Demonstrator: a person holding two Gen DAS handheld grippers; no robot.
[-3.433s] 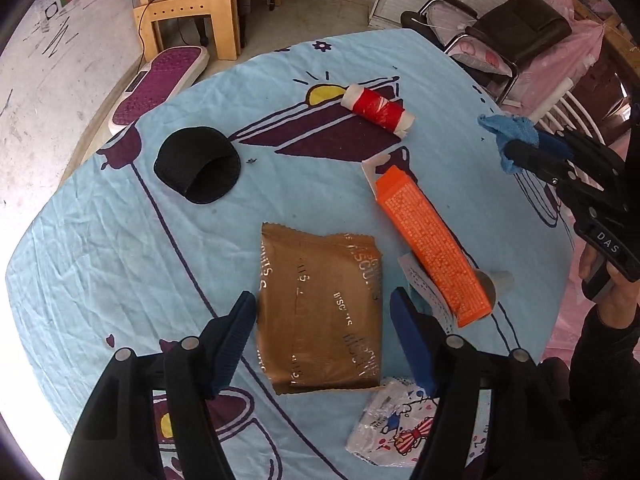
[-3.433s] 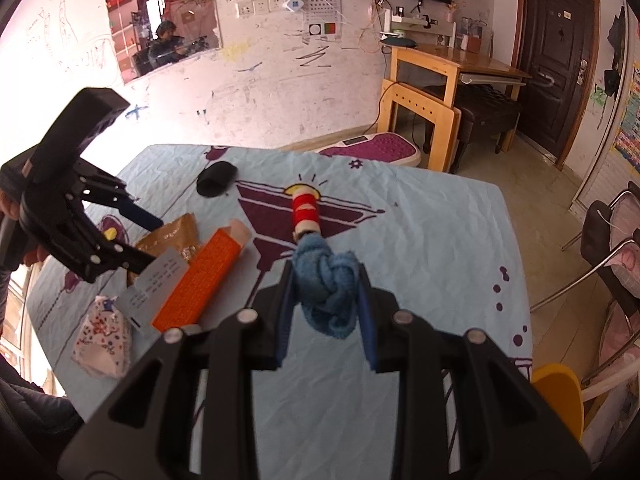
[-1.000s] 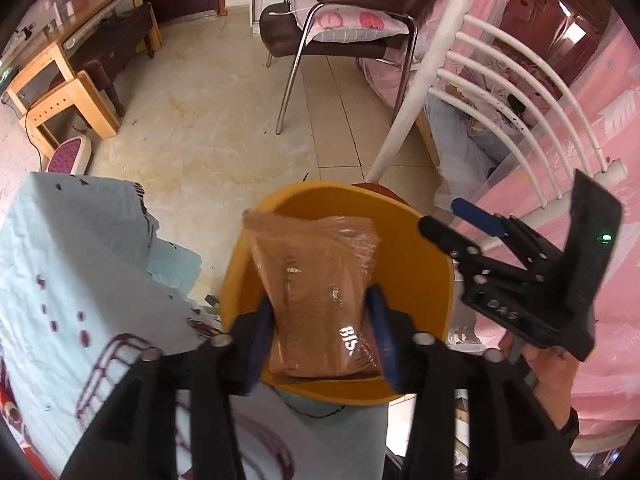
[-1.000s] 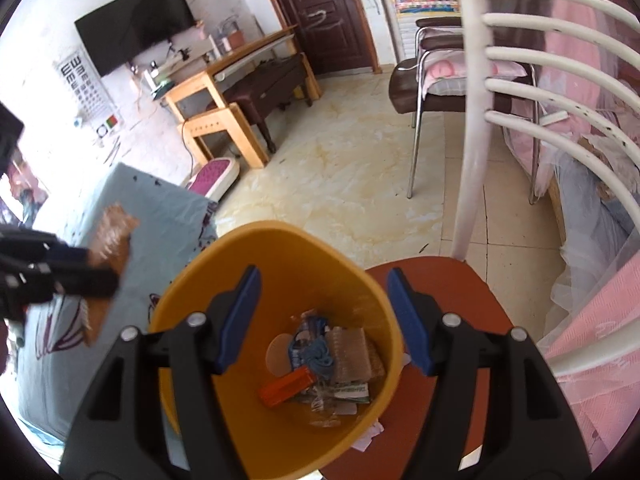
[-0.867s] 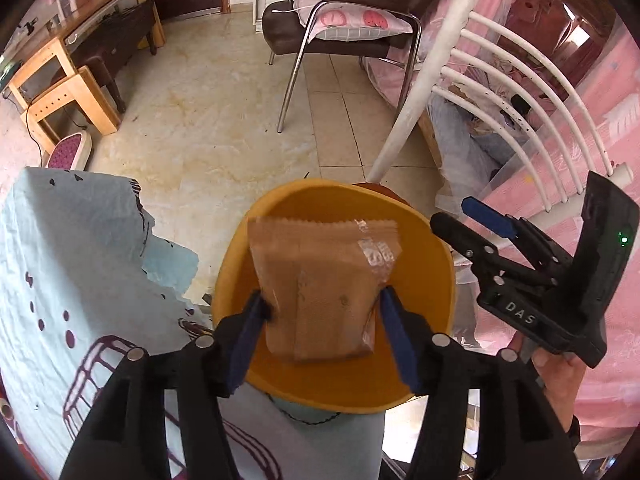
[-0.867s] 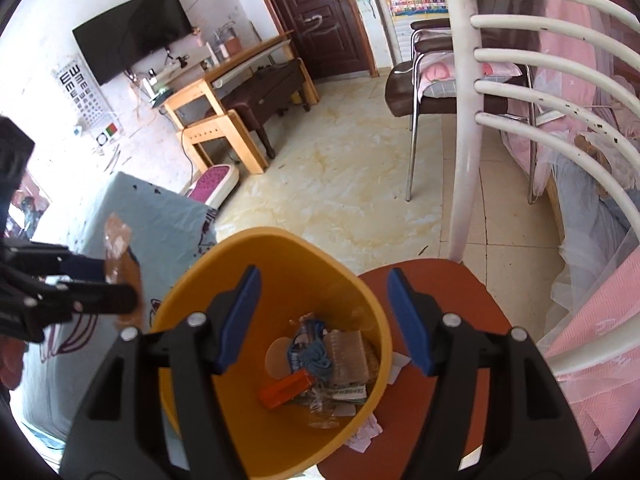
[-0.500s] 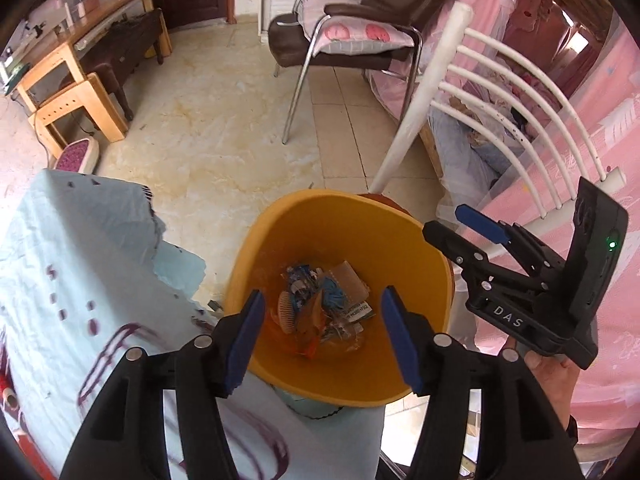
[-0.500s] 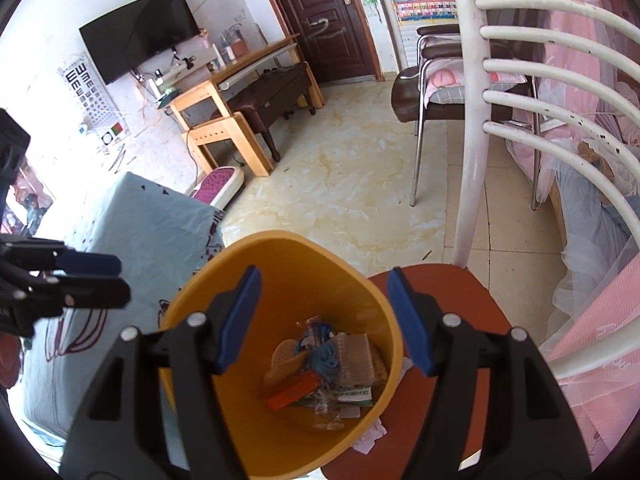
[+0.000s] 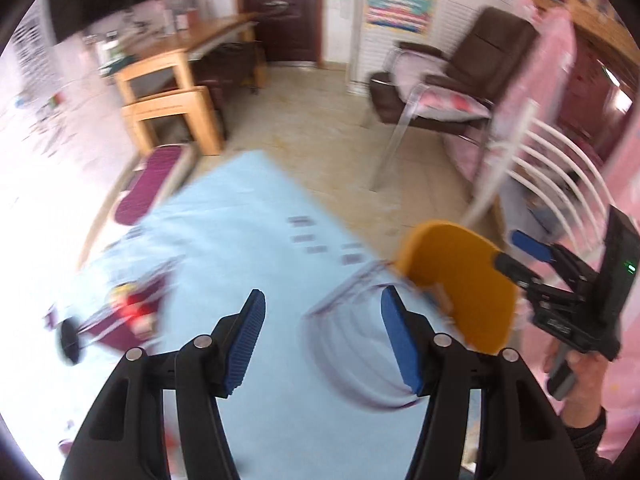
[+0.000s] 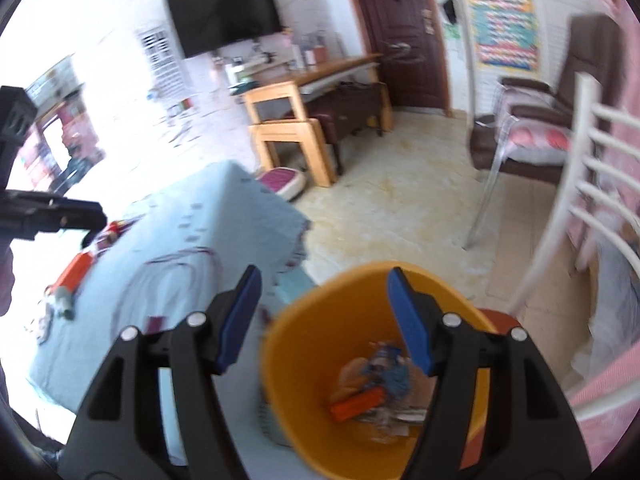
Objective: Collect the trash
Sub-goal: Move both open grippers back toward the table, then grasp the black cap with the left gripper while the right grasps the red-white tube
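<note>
Both grippers empty beside the bin

The left gripper (image 9: 322, 330) and right gripper (image 10: 320, 314) gape wide, holding nothing. Trash (image 10: 374, 394) lies in the yellow bin (image 10: 304, 364), just off the table's (image 9: 240, 216) corner.

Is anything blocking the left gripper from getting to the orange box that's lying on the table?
Nothing visible does. The left gripper is open and empty over bare blue tablecloth. In the right wrist view, the orange box lies uncovered on the cloth, with only a small grey item beside it.
</note>
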